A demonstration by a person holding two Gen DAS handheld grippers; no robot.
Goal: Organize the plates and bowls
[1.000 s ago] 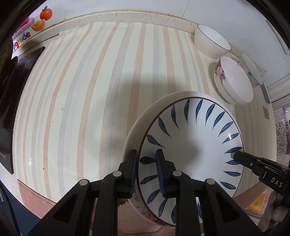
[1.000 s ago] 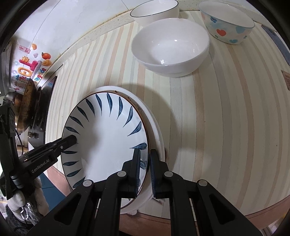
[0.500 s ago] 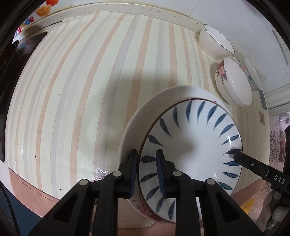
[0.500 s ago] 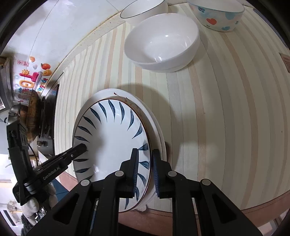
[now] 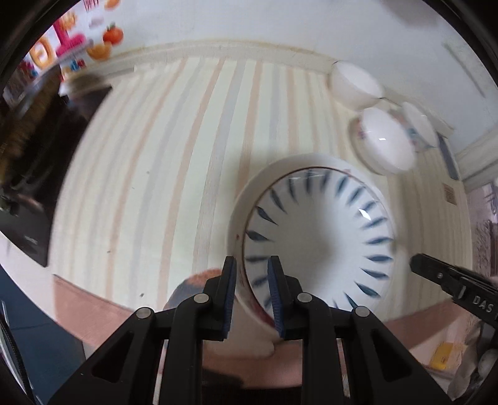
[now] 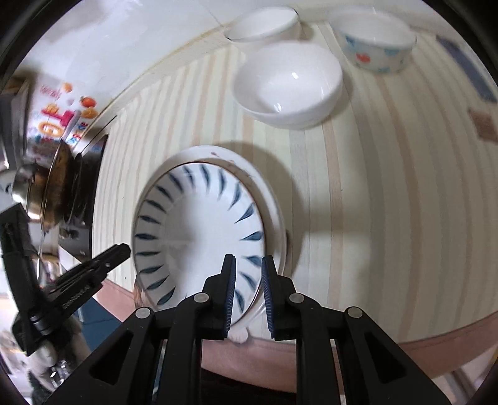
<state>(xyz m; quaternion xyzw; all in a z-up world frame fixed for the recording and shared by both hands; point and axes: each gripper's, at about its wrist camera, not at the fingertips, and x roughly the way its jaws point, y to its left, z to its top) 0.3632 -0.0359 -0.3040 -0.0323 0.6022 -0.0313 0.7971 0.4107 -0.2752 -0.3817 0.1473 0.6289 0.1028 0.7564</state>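
A blue-leaf plate (image 5: pixel 317 236) lies stacked in a larger white plate (image 5: pixel 246 199), and both are held a little above the striped table (image 5: pixel 174 162). My left gripper (image 5: pixel 252 293) is shut on the stack's near rim, one pad under the white plate and one on the blue-leaf plate. In the right wrist view my right gripper (image 6: pixel 249 293) is shut on the opposite rim of the blue-leaf plate (image 6: pixel 199 230) and white plate (image 6: pixel 267 199). Each wrist view also shows the other gripper's tip at the plate's edge, the right gripper (image 5: pixel 435 274) and the left gripper (image 6: pixel 105 261).
Three bowls stand at the back of the table: a plain white bowl (image 6: pixel 289 84), a dark-rimmed bowl (image 6: pixel 264 21) and a bowl with hearts (image 6: pixel 379 46). A dark cooktop (image 5: pixel 25 218) with a pot (image 6: pixel 56 187) lies to the left. The table's front edge (image 6: pixel 435 336) runs below the plates.
Both grippers have risen with the stacked plates, which have come off the table toward its front edge. The view is blurred by the motion. The bowls have not moved.
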